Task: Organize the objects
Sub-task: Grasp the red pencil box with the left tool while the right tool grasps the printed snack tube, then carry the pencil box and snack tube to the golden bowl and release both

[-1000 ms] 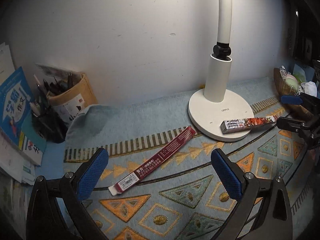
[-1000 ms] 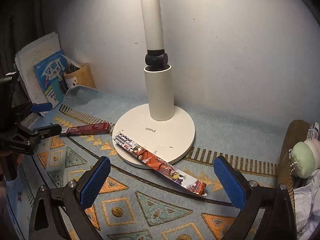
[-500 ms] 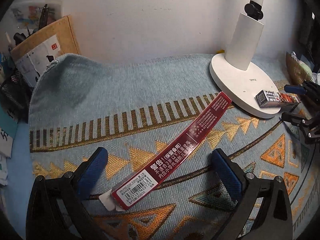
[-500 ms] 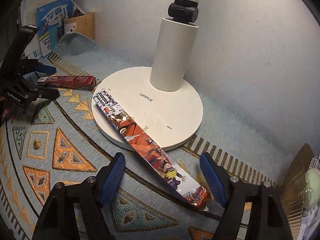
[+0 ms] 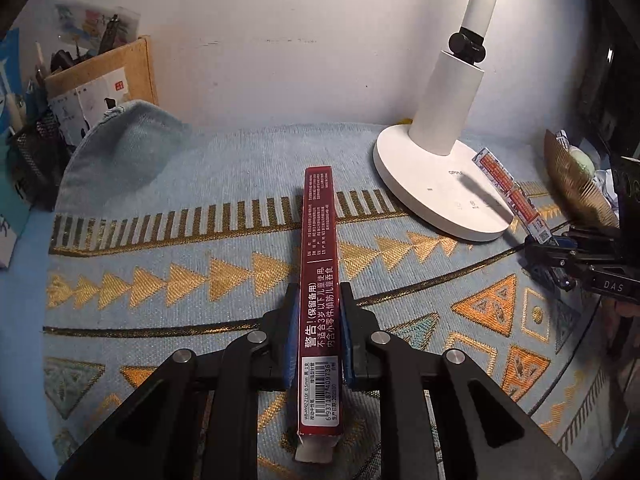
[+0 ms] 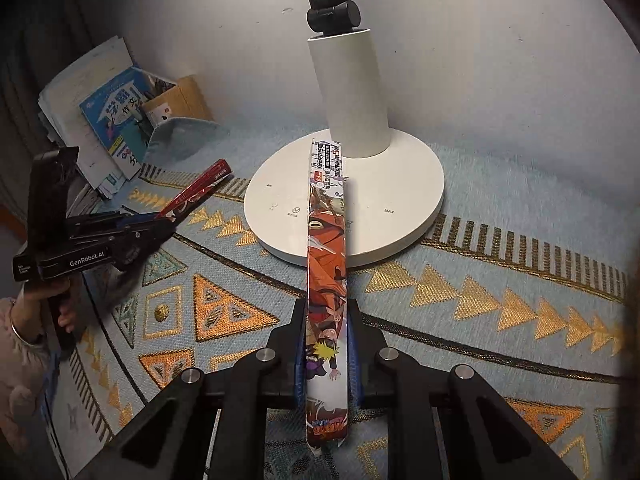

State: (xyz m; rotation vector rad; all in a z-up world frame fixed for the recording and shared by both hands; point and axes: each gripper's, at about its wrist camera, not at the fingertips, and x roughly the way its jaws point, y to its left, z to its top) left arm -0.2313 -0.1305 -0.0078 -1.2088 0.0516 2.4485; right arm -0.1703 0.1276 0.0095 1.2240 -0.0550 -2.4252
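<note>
My left gripper [image 5: 319, 312] is shut on a long dark red pen box [image 5: 319, 264] with white Chinese print and a barcode; the box points straight ahead along the fingers, over the patterned mat [image 5: 200, 280]. My right gripper [image 6: 326, 320] is shut on a long cartoon-printed pen box [image 6: 326, 256] whose far end lies over the white lamp base [image 6: 400, 184]. The right wrist view shows the left gripper [image 6: 160, 220] holding the red box [image 6: 200, 188]. The left wrist view shows the cartoon box [image 5: 508, 192] and the right gripper [image 5: 560, 252].
A white desk lamp [image 5: 452, 120] stands on the mat against the wall. A cardboard pen holder [image 5: 104, 76] and a black mesh holder [image 5: 32, 152] stand at the left. Books [image 6: 112, 120] lean at the far left. A woven basket [image 5: 576, 184] sits at the right.
Both grippers have closed: the left one on the dark red box, the right one on the cartoon box. Both boxes have turned in line with the fingers.
</note>
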